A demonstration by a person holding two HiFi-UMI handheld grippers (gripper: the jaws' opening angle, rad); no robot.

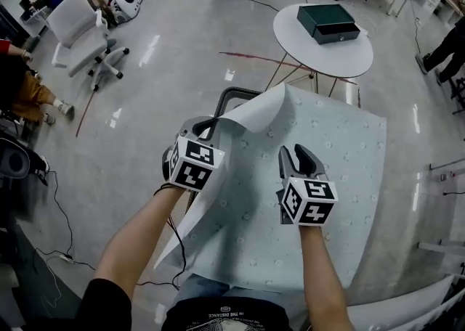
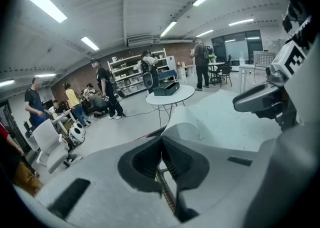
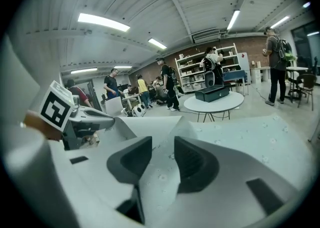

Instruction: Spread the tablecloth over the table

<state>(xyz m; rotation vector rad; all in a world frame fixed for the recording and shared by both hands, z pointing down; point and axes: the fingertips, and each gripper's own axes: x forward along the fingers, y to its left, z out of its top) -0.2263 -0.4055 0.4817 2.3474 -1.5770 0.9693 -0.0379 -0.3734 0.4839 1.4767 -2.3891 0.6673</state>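
Tension matters: the left tool (image 2: pixel 162 142), clenched on the tablecloth's (image 1: pixel 320 177) curled left edge, needs the right tool (image 1: pixel 301 154), released above the cloth's middle, gripping too before both draw it flat toward the worktop's (image 1: pixel 234 91) corners. I count two tools, one tablecloth and one worktop beneath it.

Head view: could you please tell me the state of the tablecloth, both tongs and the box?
Tablecloth: partly spread, left edge lifted and curled over.
Left tongs: shut on the tablecloth's left edge.
Right tongs: open, tablecloth showing between the jaws, not pinched.
Dark green box: closed, lying on the round table.
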